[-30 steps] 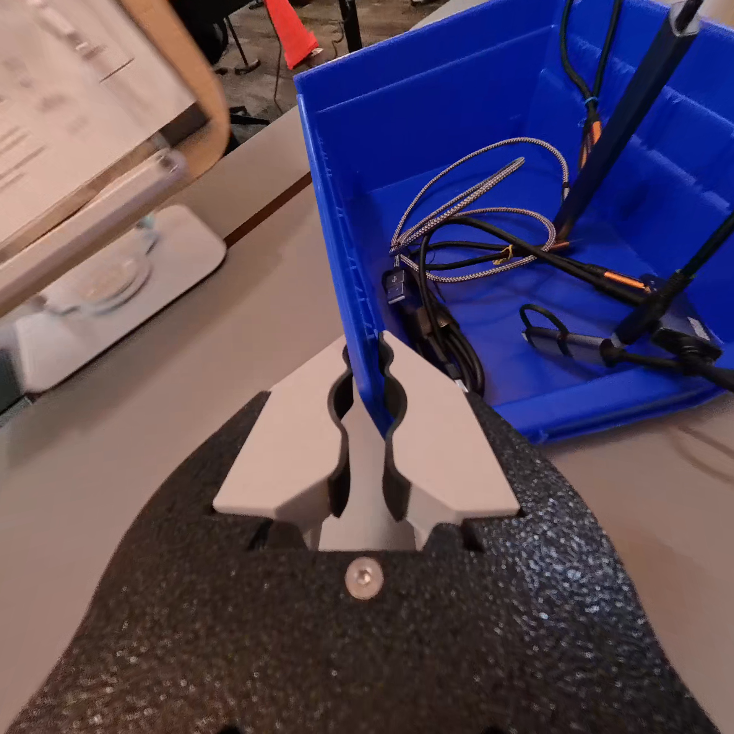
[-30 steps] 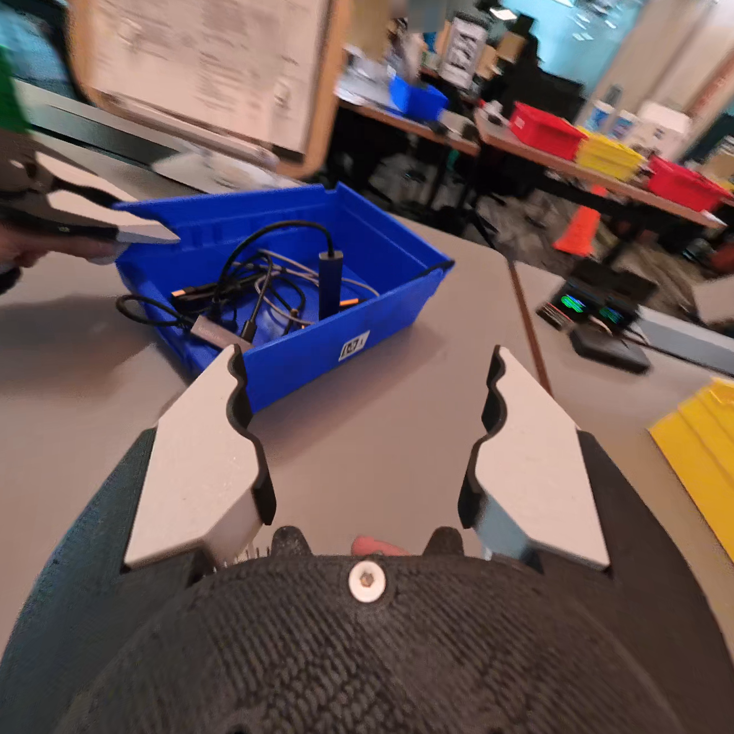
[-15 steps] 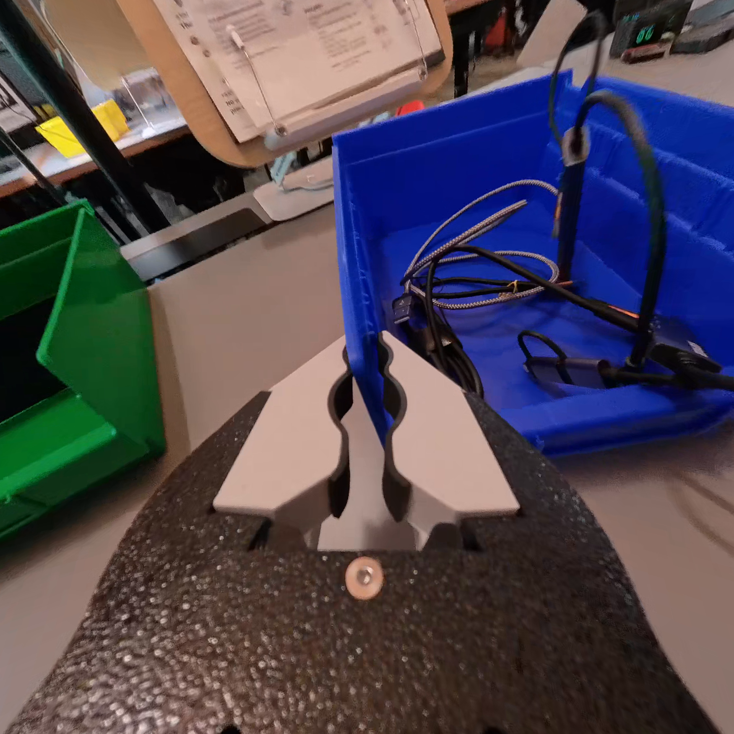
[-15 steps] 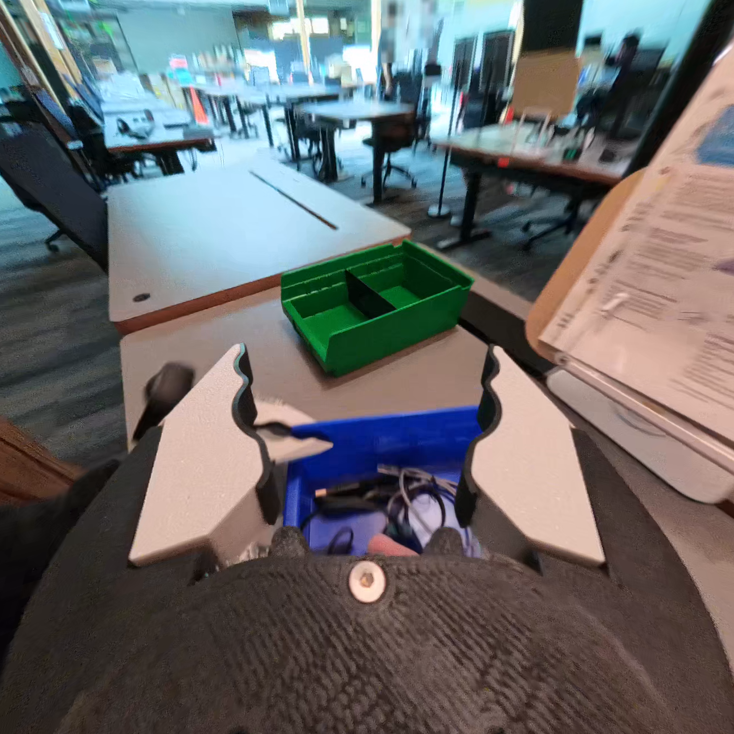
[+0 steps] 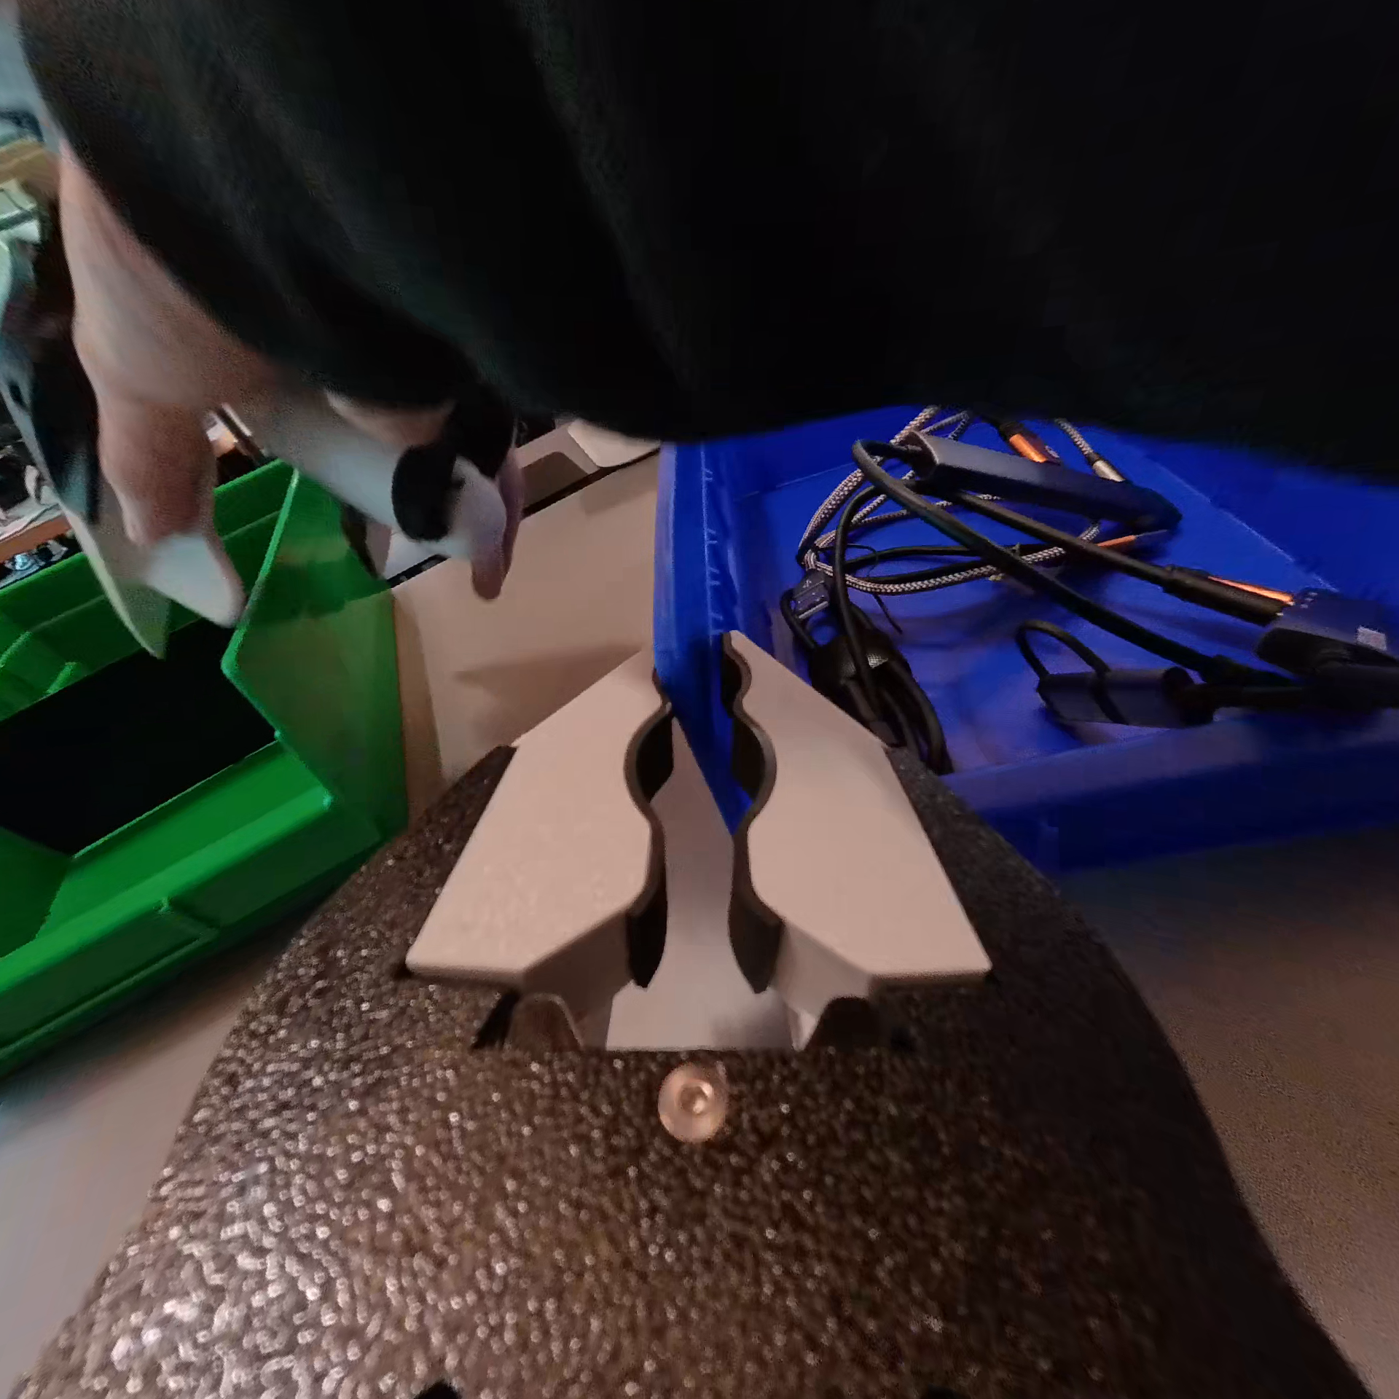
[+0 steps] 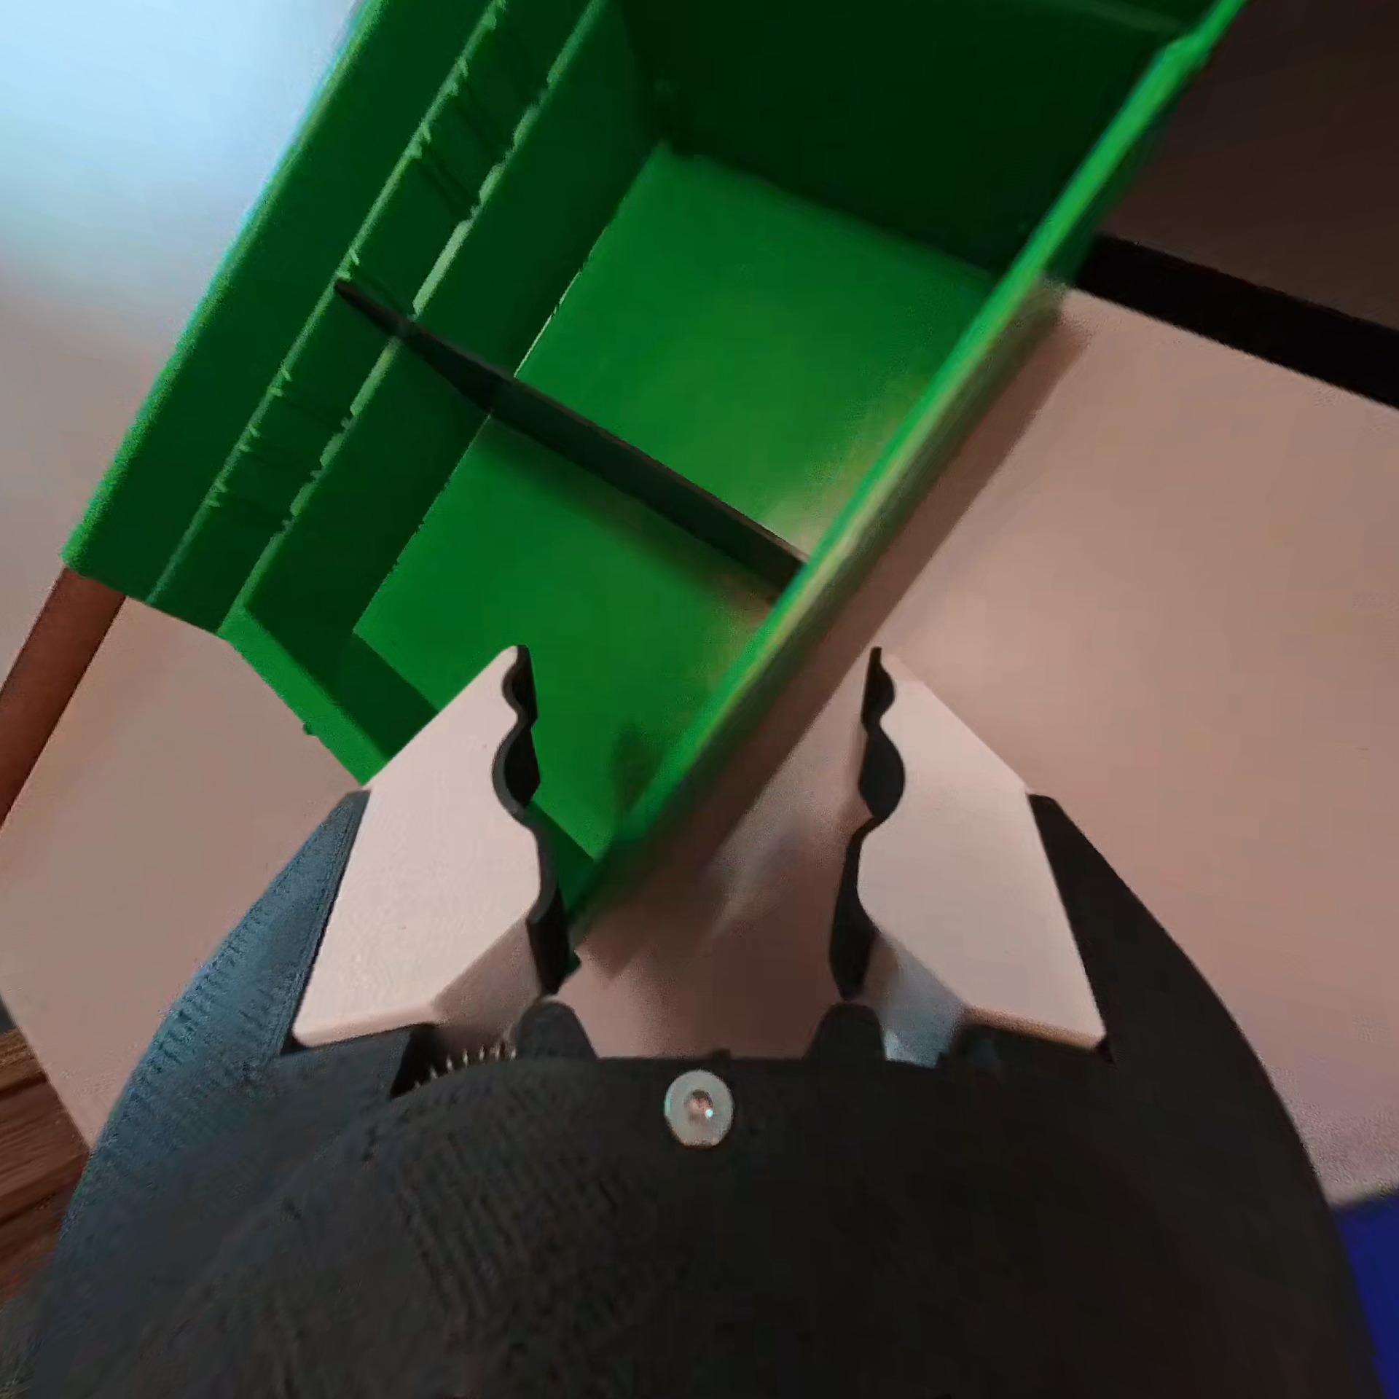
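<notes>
The blue bin (image 5: 685, 575) of tangled cables (image 5: 931, 560) sits on the worktop (image 5: 575, 606), its near wall clamped by the left hand-held gripper (image 5: 698, 666). Beside it, the right hand-held gripper (image 6: 700, 666), jaws apart, straddles the green bin's (image 6: 848, 522) rim.

A blue plastic bin (image 5: 681, 575) stands on a pale grey tabletop (image 5: 1211, 984). Inside it lies a tangle of black and braided grey cables (image 5: 946, 545) with a slim dark adapter (image 5: 1037, 477). Left of the blue bin, near it, sits a green plastic bin (image 5: 318, 681) split by a black divider (image 6: 575, 439). A person's dark garment (image 5: 757, 189) hangs above the blue bin.
</notes>
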